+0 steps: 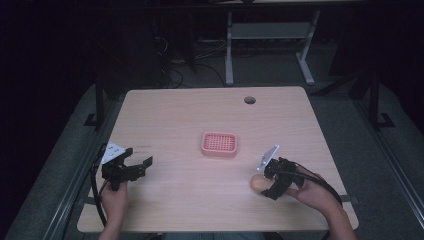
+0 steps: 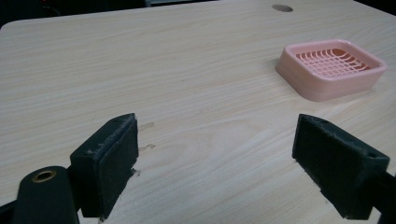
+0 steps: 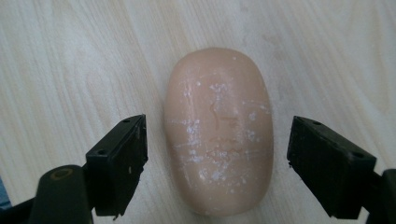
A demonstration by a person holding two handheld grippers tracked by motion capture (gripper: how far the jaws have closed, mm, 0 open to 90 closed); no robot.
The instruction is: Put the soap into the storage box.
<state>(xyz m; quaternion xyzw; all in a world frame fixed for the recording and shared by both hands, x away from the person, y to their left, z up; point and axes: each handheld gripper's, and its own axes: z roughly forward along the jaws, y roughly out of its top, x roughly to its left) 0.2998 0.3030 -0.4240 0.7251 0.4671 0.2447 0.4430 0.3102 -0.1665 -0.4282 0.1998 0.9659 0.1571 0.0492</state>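
**Soap not yet gripped; dish waiting empty**

On the left, your left gripper (image 1: 131, 165) hovers low over the near-left part of the worktop (image 1: 190, 110), jaws released and wide apart with nothing between them; its own view looks across bare wood toward the pink soap dish (image 2: 330, 70), so this hand seems to be idle for now; moving to the middle, the pink soap dish (image 1: 219, 144) sits alone at the centre of the worktop, its grid bottom bare, well apart from both grippers; further right, your right gripper (image 1: 272, 182) is at the near-right, tipped down over the soap bar (image 1: 258, 183); in the right gripper view the soap bar (image 3: 218, 133) lies flat on the wood between the two jaws, which stand open on either side with a gap to each flank, so no grasp is made yet.

By my reading the job is at its very start: you have lined up on the bar; closing on it, lifting it, carrying it left and far to the dish and setting it in are all left to do.

The worktop is pale wood grain with rounded corners and a cable hole (image 1: 249, 100) near the far edge; beyond it the room is dim, with grey floor, a white desk frame (image 1: 270, 35) and loose cables (image 1: 170, 60) at the far side.
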